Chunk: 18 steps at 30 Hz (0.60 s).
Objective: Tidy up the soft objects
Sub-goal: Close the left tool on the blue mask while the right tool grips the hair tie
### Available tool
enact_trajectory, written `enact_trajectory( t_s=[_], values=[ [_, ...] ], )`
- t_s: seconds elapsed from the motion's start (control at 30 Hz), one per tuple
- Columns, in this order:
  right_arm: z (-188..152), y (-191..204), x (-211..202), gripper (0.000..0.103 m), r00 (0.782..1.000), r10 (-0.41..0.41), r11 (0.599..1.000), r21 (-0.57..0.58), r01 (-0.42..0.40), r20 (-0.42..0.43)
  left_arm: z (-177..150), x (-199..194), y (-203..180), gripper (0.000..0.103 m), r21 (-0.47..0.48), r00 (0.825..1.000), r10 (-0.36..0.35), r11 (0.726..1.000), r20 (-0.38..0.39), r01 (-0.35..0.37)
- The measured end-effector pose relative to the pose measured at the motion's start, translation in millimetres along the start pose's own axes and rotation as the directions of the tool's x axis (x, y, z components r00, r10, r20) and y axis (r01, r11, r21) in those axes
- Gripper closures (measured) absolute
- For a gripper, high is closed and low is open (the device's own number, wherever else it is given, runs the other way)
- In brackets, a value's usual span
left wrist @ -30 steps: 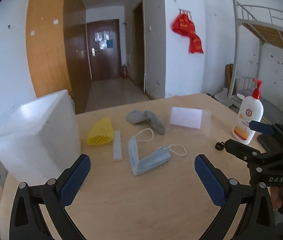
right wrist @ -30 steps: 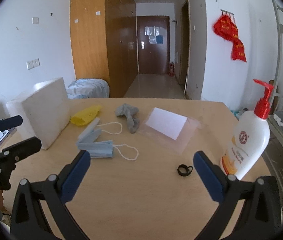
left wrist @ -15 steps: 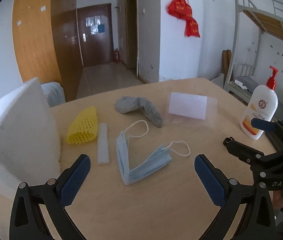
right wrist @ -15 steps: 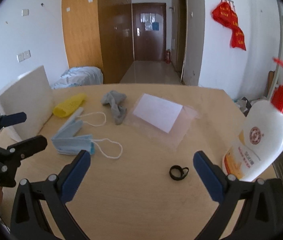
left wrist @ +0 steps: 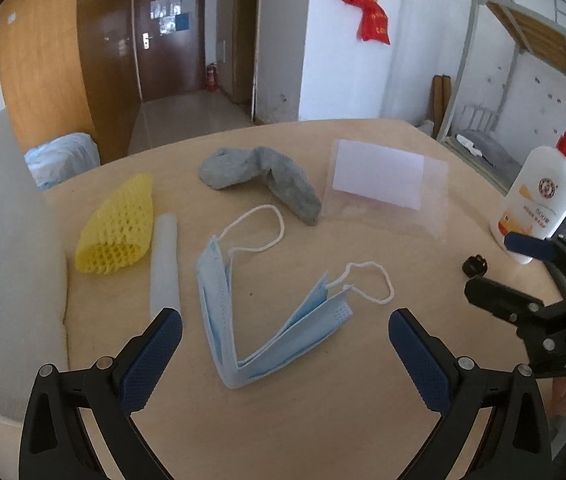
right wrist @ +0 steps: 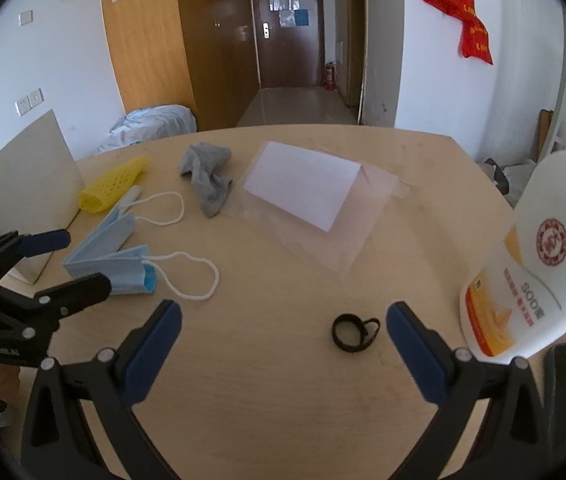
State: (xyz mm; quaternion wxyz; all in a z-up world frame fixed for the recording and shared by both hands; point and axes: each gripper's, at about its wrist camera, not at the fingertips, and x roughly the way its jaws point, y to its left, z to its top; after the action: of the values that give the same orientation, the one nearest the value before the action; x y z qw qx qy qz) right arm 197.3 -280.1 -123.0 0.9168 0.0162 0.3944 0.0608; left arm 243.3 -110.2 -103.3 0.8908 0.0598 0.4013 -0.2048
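Note:
A folded blue face mask lies on the wooden table just ahead of my left gripper, which is open and empty. Behind the mask sit a grey sock, a yellow foam net sleeve and a white foam strip. My right gripper is open and empty, hovering over bare table with a black hair tie between its fingers' reach.
A big white foam block stands at the table's left edge. A clear plastic bag with white paper lies mid-table. A lotion pump bottle stands at the right edge.
Both grippers have moved forward and lower toward the table. The mask now sits closer to the left gripper, the hair tie and bottle closer to the right. Nothing was grasped.

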Motion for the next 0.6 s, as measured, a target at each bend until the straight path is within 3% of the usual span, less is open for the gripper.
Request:
enact_trajectory(
  t_s=[0.07,0.37,0.5,0.6],
  values=[
    [0.5,-0.9,1.6,0.0,1.0,0.006,1.0,0.007,-0.006,-0.003,0.0,2.7,-0.9,0.002,0.007,1.0,0.013,1.0,-0.008,-0.013],
    [1.2,-3.0,-0.3,0.0,1.0,0.014,1.0,0.014,-0.014,0.008,-4.4,23.5,5.8,0.024,-0.028,0.996,0.017,0.999,-0.093,-0.02],
    [1.1,-4.8,1.2,0.0,1.0,0.011,1.0,0.019,-0.011,0.003,-6.1,26.6,11.6,0.048,-0.044,0.993,0.028,0.998,-0.114,-0.034],
    [0.8,-6.6,3.6,0.0,1.0,0.001,1.0,0.023,-0.001,-0.007,-6.4,24.9,12.4,0.057,-0.043,0.993,0.04,0.998,-0.113,-0.045]
  ],
)
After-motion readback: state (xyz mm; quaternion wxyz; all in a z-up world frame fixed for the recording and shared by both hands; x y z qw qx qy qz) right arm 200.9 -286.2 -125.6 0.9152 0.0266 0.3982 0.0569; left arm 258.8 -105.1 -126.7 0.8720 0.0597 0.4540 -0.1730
